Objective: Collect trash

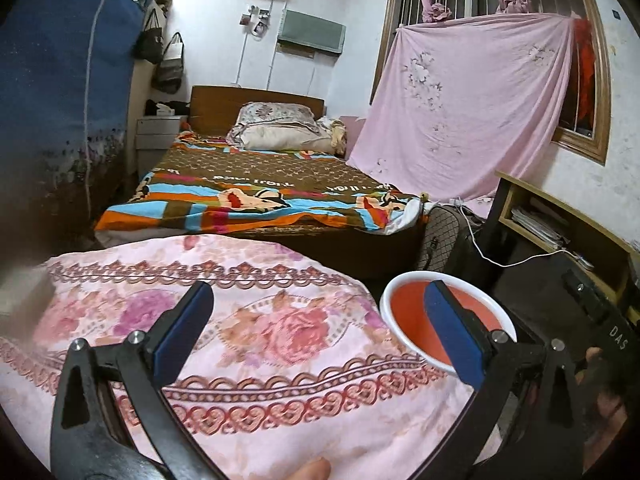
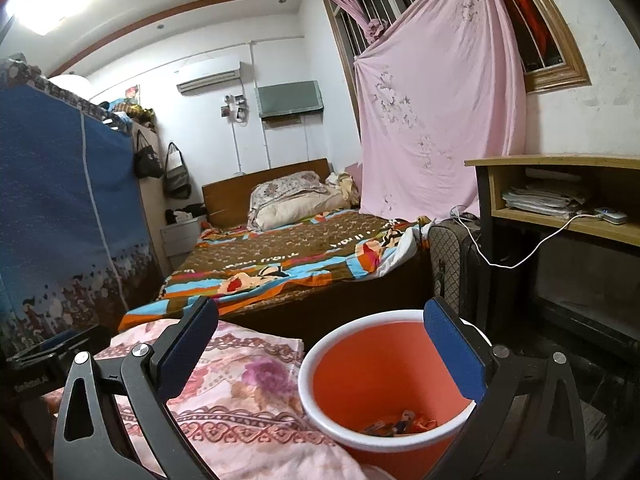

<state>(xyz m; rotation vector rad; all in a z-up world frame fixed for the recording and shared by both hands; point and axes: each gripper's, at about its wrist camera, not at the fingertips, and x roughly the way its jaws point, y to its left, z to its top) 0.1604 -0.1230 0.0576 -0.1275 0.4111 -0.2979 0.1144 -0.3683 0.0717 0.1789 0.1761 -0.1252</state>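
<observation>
Both claws, the left claw [image 1: 316,332] and right claw [image 2: 320,352], gape apart and empty. Beside the floral quilt [image 2: 240,392], the orange bin [image 2: 384,436] holds wrappers [image 2: 400,426]; a careless swing could likely tip it.

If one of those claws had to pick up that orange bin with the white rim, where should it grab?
Probably the white rim of the orange bin, coming from above with one finger inside and one outside the wall. The bin stands upright with its mouth open, and its body looks too wide for the open right gripper to straddle.
</observation>
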